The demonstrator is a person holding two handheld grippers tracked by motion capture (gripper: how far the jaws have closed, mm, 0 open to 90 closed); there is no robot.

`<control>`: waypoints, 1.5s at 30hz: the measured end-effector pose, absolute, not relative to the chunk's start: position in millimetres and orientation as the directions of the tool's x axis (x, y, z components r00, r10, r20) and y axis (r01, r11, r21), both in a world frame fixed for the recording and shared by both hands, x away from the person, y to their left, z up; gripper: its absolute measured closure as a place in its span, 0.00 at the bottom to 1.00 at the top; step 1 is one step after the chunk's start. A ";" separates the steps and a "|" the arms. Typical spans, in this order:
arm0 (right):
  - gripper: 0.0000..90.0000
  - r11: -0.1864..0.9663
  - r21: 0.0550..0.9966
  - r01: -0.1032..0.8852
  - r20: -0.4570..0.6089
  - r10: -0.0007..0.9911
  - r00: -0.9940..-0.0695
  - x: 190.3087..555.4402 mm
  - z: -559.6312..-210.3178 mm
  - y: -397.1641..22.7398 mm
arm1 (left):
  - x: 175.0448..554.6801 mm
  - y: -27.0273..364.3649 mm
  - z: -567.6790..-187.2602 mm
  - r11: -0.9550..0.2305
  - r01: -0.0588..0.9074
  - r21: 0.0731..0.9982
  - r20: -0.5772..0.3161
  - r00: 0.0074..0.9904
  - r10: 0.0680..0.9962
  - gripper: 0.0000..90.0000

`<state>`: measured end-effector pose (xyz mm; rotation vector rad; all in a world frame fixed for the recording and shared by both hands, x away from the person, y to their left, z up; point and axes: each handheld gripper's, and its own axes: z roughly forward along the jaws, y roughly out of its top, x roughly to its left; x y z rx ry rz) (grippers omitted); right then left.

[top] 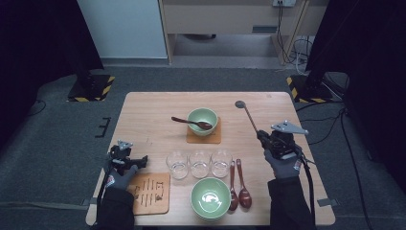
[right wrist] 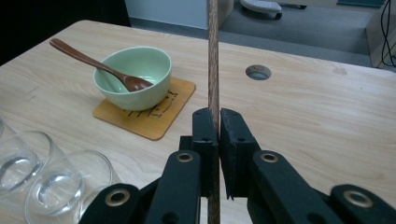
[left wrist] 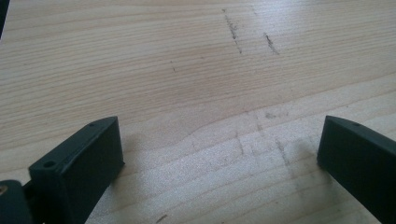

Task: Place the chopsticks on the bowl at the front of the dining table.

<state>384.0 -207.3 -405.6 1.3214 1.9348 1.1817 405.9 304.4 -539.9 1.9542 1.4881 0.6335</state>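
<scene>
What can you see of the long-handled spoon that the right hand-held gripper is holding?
The long-handled spoon looks wooden, with a thin, straight brown handle and a small round head at its far end. The right hand-held gripper is shut on the handle, low on its length, with both black jaws pressed against it. In the high view it is lifted above the table, slanting away from the gripper toward the far edge. In the right gripper view the handle rises straight up. Nothing else touches it.
</scene>
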 end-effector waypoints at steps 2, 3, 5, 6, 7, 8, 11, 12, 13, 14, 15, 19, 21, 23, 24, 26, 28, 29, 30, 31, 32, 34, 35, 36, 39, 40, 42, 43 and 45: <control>0.95 0.148 0.872 0.467 0.058 0.915 -0.398 386.6 -403.3 -204.4 | 405.9 304.4 -539.9 -0.195 0.682 0.705 0.017 0.259 0.966 0.00; 0.95 0.147 0.873 0.465 0.059 0.915 -0.400 388.4 -402.2 -202.8 | 405.9 304.4 -539.9 -0.196 0.682 0.705 0.017 0.259 0.966 0.00; 0.95 0.149 0.873 0.464 0.057 0.914 -0.402 390.8 -400.8 -200.7 | 405.9 304.4 -539.9 -0.195 0.682 0.705 0.017 0.259 0.966 0.00; 0.95 0.149 0.874 0.462 0.058 0.914 -0.403 392.5 -399.8 -199.3 | 405.9 304.4 -539.9 -0.196 0.682 0.705 0.017 0.259 0.966 0.00; 0.95 0.149 0.875 0.460 0.056 0.914 -0.403 393.9 -399.1 -198.4 | 405.9 304.4 -539.9 -0.196 0.682 0.705 0.017 0.259 0.966 0.00; 0.95 0.147 0.875 0.460 0.058 0.913 -0.403 394.9 -398.5 -197.7 | 405.9 304.4 -539.9 -0.195 0.682 0.705 0.017 0.259 0.966 0.00; 0.95 0.141 0.879 0.455 0.064 0.912 -0.406 398.8 -396.4 -195.4 | 405.9 304.4 -539.9 -0.195 0.682 0.705 0.017 0.259 0.966 0.00; 0.95 0.137 0.880 0.456 0.069 0.911 -0.406 400.1 -395.9 -194.8 | 405.9 304.4 -539.9 -0.196 0.682 0.705 0.017 0.259 0.966 0.00; 0.95 0.140 0.879 0.455 0.064 0.912 -0.406 401.2 -395.3 -193.9 | 405.9 304.4 -539.9 -0.196 0.682 0.705 0.017 0.259 0.966 0.00; 0.95 0.140 0.881 0.453 0.065 0.911 -0.408 402.2 -394.5 -193.0 | 405.9 304.4 -539.9 -0.196 0.682 0.705 0.017 0.259 0.966 0.00; 0.95 0.140 0.882 0.450 0.064 0.910 -0.409 403.5 -393.3 -191.8 | 405.9 304.4 -539.9 -0.195 0.682 0.705 0.017 0.259 0.966 0.00; 0.95 0.137 0.886 0.442 0.065 0.908 -0.413 407.3 -389.4 -188.7 | 405.9 304.4 -539.9 -0.196 0.682 0.705 0.017 0.259 0.966 0.00; 0.95 0.136 0.887 0.441 0.067 0.908 -0.414 409.4 -388.1 -187.4 | 405.9 304.4 -539.9 -0.196 0.682 0.705 0.017 0.259 0.966 0.00; 0.95 0.133 0.889 0.438 0.069 0.907 -0.416 411.3 -386.8 -186.0 | 406.0 304.4 -539.9 -0.196 0.682 0.705 0.017 0.260 0.966 0.00; 0.95 0.135 0.890 0.436 0.067 0.906 -0.417 412.6 -385.8 -184.9 | 406.0 304.4 -539.9 -0.196 0.682 0.705 0.017 0.260 0.965 0.00; 0.95 0.137 0.891 0.434 0.065 0.905 -0.420 414.7 -384.0 -182.7 | 406.1 304.4 -539.9 -0.196 0.682 0.705 0.017 0.260 0.965 0.00; 0.95 0.134 0.892 0.432 0.070 0.902 -0.425 417.0 -382.6 -180.8 | 406.1 304.4 -539.9 -0.196 0.682 0.705 0.017 0.260 0.965 0.00; 0.95 0.138 0.892 0.431 0.065 0.903 -0.425 418.5 -381.8 -179.2 | 406.1 304.4 -539.9 -0.195 0.682 0.705 0.016 0.260 0.965 0.00; 0.95 0.137 0.892 0.431 0.067 0.902 -0.426 419.4 -381.3 -178.3 | 406.1 304.4 -539.9 -0.196 0.682 0.705 0.016 0.260 0.965 0.00; 0.95 0.138 0.892 0.431 0.067 0.901 -0.428 420.5 -380.9 -177.4 | 406.1 304.4 -539.9 -0.196 0.682 0.705 0.017 0.260 0.965 0.00; 0.95 0.140 0.892 0.430 0.065 0.901 -0.428 421.8 -380.3 -175.8 | 406.1 304.4 -539.9 -0.196 0.682 0.705 0.017 0.260 0.965 0.00; 0.95 0.139 0.893 0.428 0.067 0.899 -0.432 424.8 -379.3 -172.5 | 406.1 304.4 -539.9 -0.196 0.682 0.705 0.017 0.260 0.965 0.00; 0.95 0.139 0.893 0.427 0.069 0.898 -0.435 425.9 -379.3 -171.7 | 406.1 304.4 -539.9 -0.196 0.682 0.705 0.017 0.260 0.965 0.00; 0.95 0.141 0.892 0.429 0.067 0.898 -0.435 427.5 -379.4 -170.3 | 406.1 304.4 -539.9 -0.196 0.682 0.705 0.017 0.260 0.965 0.00; 0.95 0.140 0.894 0.426 0.069 0.896 -0.439 432.0 -379.6 -166.0 | 406.1 304.4 -539.9 -0.196 0.682 0.705 0.016 0.260 0.965 0.00; 0.95 0.142 0.894 0.426 0.068 0.895 -0.441 433.4 -379.5 -164.6 | 406.1 304.4 -539.9 -0.196 0.682 0.705 0.016 0.260 0.965 0.00; 0.95 0.146 0.893 0.426 0.066 0.894 -0.444 436.2 -379.2 -162.1 | 406.1 304.4 -539.9 -0.196 0.682 0.705 0.017 0.260 0.965 0.00; 0.95 0.143 0.894 0.424 0.068 0.893 -0.445 437.9 -379.1 -160.8 | 406.1 304.4 -539.9 -0.196 0.681 0.705 0.016 0.260 0.965 0.00; 0.95 0.145 0.894 0.425 0.068 0.892 -0.447 441.7 -378.9 -158.2 | 406.1 304.4 -539.9 -0.196 0.682 0.705 0.017 0.260 0.965 0.00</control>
